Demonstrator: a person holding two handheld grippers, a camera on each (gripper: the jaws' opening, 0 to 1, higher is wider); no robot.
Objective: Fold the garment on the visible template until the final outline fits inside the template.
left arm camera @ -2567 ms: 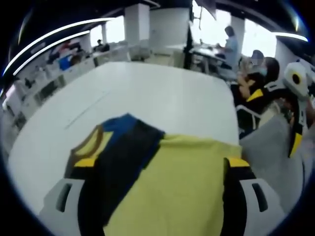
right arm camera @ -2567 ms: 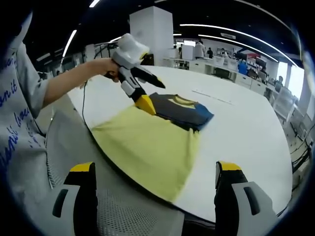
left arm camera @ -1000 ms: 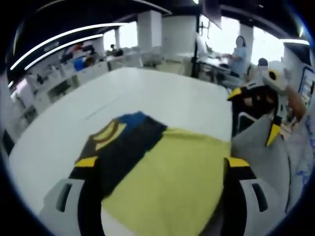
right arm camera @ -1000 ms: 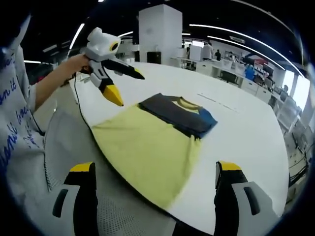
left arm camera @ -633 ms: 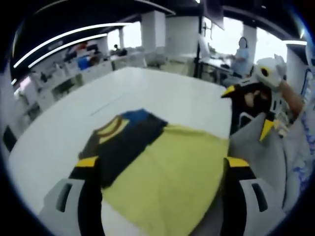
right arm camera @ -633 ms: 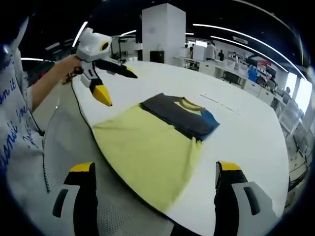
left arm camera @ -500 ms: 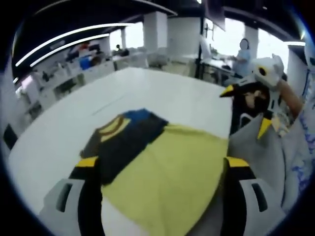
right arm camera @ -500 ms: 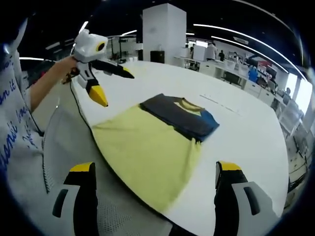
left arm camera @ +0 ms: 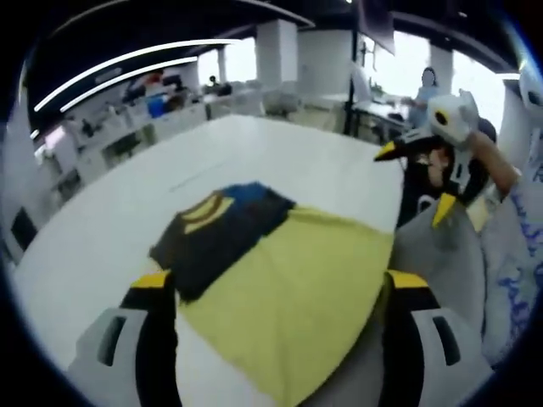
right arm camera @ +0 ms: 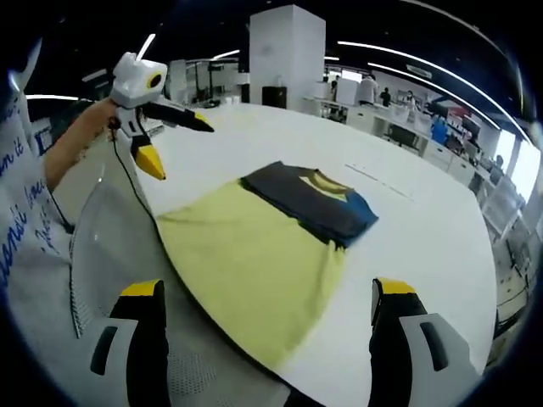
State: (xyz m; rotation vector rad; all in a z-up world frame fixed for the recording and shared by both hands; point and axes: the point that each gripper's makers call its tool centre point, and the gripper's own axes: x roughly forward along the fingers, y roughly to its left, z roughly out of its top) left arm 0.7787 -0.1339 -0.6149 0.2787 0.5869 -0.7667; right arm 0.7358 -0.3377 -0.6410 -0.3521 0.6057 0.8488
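both grippers have their jaws spread wide with nothing between them: the left gripper (left arm camera: pixel 276 292) and the right gripper (right arm camera: pixel 267 301) each show two yellow-tipped jaws rising apart at the bottom of their own view.

taking the white table (right arm camera: pixel 424 229) as the landmark, it runs far back across the room. a yellow sheet (right arm camera: pixel 246 263), seemingly the template, lies flat at the table's near edge, and one corner reaches the rim, perhaps just over it, though the curve of the lens makes that hard to judge. the folded shirt (right arm camera: pixel 310 202), dark grey with a blue sleeve and a yellow collar, lies on the far end of the sheet, further in on the table; it sits partly on the yellow and partly on the bare white top. in the left gripper view the same shirt (left arm camera: pixel 222 229) lies at the left of the sheet (left arm camera: pixel 297 292).

both grippers are held off the table's near edge, well apart from the shirt.
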